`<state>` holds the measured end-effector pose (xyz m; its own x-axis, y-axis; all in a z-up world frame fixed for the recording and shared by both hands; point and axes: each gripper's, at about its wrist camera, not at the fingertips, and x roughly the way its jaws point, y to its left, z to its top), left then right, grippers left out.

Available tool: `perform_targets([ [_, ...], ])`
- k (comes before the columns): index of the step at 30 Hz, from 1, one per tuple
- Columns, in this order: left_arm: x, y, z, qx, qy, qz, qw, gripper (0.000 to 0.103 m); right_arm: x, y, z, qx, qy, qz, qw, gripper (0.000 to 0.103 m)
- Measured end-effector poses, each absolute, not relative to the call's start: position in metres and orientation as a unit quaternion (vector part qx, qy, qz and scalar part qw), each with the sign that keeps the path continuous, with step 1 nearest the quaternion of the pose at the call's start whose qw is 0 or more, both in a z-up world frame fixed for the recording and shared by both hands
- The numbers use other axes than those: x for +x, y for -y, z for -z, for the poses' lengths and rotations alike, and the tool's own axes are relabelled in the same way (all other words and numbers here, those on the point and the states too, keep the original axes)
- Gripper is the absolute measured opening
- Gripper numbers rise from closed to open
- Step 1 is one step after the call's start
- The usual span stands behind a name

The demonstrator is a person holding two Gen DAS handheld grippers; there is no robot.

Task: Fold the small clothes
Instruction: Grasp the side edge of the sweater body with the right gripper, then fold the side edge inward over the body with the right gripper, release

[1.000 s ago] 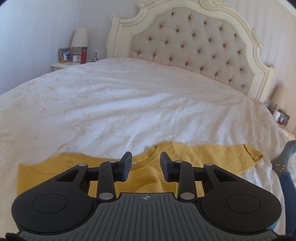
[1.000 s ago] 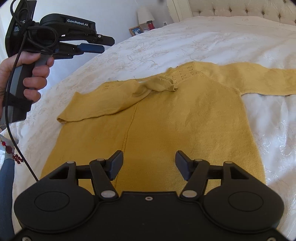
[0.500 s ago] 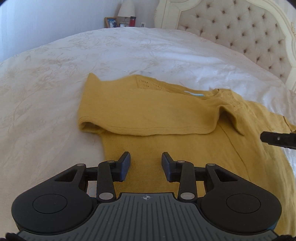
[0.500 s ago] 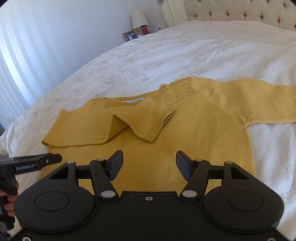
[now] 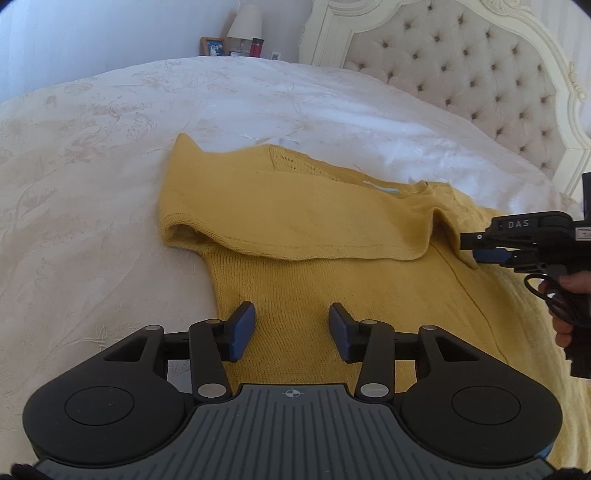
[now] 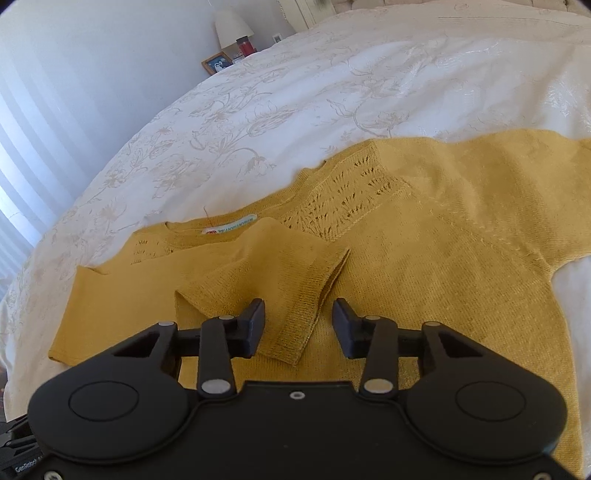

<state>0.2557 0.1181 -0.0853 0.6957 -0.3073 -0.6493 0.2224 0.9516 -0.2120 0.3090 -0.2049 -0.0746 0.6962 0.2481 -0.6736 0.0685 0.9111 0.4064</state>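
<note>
text "das" on right gripper body (image 5: 532,236) | partial "genrobot" on left gripper's edge (image 6: 22,466) | neck label (image 6: 231,229) in yellow knit sweater (image 6: 424,258): teal print, unreadable | crosshair mark on left gripper (image 5: 291,326) housing

I'm in a home bedroom: a made bed (image 5: 258,110), tufted headboard (image 5: 461,74), bedside lamp (image 5: 245,20) and framed photo (image 5: 213,46).

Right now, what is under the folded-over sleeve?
The folded sleeve lies on the yellow sweater, covering part of its chest. The neck label peeks out just beyond it. Whatever else lies beneath that sleeve is hidden.
</note>
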Motion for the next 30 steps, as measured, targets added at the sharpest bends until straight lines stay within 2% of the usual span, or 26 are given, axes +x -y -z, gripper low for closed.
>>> perform_targets([
  [3, 0.256, -0.119, 0.086, -0.061, -0.363, 0.144, 0.919, 0.043, 0.312, 0.203, 0.077, 0.214, -0.388, -0.048, 0.895, 0.045],
  [4, 0.255, -0.119, 0.086, -0.062, -0.362, 0.144, 0.919, 0.043, 0.312, 0.203, 0.076, 0.214, -0.388, -0.048, 0.895, 0.036],
  [5, 0.255, -0.119, 0.087, -0.062, -0.361, 0.145, 0.919, 0.044, 0.313, 0.203, 0.074, 0.215, -0.389, -0.051, 0.894, 0.016],
  [6, 0.255, -0.118, 0.087, -0.061, -0.361, 0.145, 0.919, 0.044, 0.313, 0.202, 0.072, 0.213, -0.389, -0.053, 0.895, 0.013],
  [14, 0.253, -0.121, 0.083, -0.074, -0.364, 0.145, 0.917, 0.044, 0.318, 0.217, 0.028, 0.105, -0.372, -0.027, 0.922, 0.011],
  [18, 0.254, -0.122, 0.083, -0.076, -0.364, 0.145, 0.917, 0.045, 0.330, 0.238, 0.026, 0.092, -0.387, -0.007, 0.917, 0.011],
  [22, 0.255, -0.122, 0.084, -0.074, -0.365, 0.145, 0.917, 0.045, 0.334, 0.226, 0.048, 0.049, -0.419, -0.010, 0.907, 0.021],
  [27, 0.255, -0.122, 0.086, -0.073, -0.365, 0.146, 0.917, 0.046, 0.327, 0.223, 0.070, 0.051, -0.413, 0.001, 0.909, 0.022],
  [30, 0.254, -0.120, 0.086, -0.072, -0.364, 0.148, 0.917, 0.050, 0.323, 0.228, 0.072, 0.070, -0.404, 0.001, 0.912, 0.028],
])
